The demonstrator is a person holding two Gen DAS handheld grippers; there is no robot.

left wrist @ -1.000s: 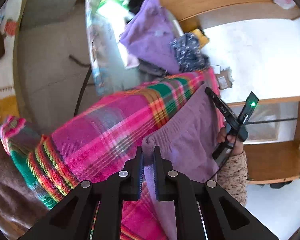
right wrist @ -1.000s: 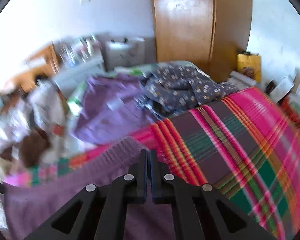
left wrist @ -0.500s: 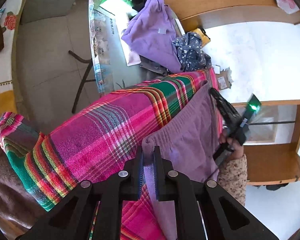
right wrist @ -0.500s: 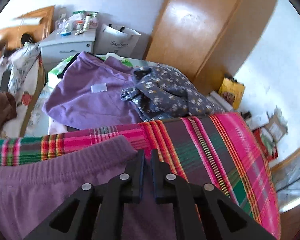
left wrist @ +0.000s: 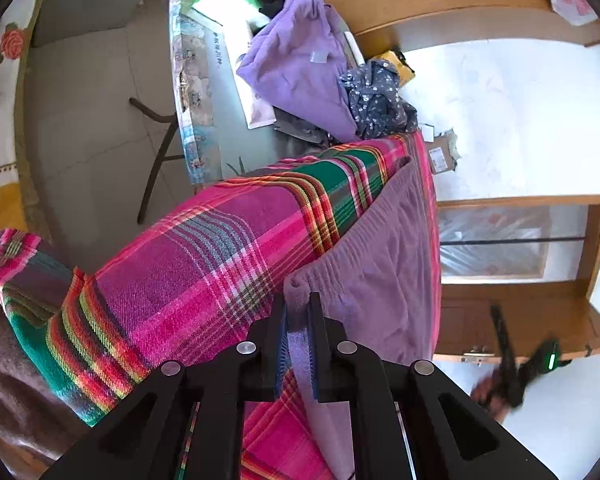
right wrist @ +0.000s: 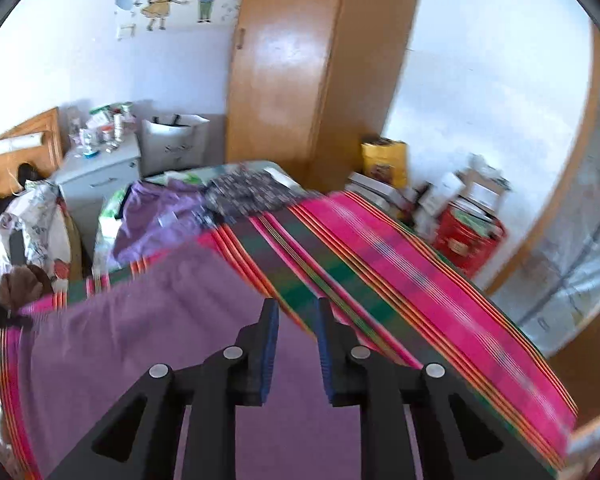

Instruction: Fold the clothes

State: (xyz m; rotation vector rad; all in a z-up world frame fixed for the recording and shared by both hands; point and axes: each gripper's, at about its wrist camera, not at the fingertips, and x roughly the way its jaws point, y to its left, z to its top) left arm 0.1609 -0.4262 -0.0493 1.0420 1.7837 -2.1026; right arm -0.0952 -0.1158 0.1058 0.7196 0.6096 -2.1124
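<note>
Purple knit garment lay on the pink plaid blanket, one corner of its waistband pinched by the left tongs.

The garment was spread flat over the plaid blanket, its gathered waistband running away from the left tongs, whose blue pads were pressed together on the fabric fold. In the right wrist view the same garment lay below the right tongs, which were spreading with nothing between their pads. Beyond the blanket a lilac garment and a dark floral garment sat heaped on the worktop. A wooden wardrobe stood against the wall behind.
</note>
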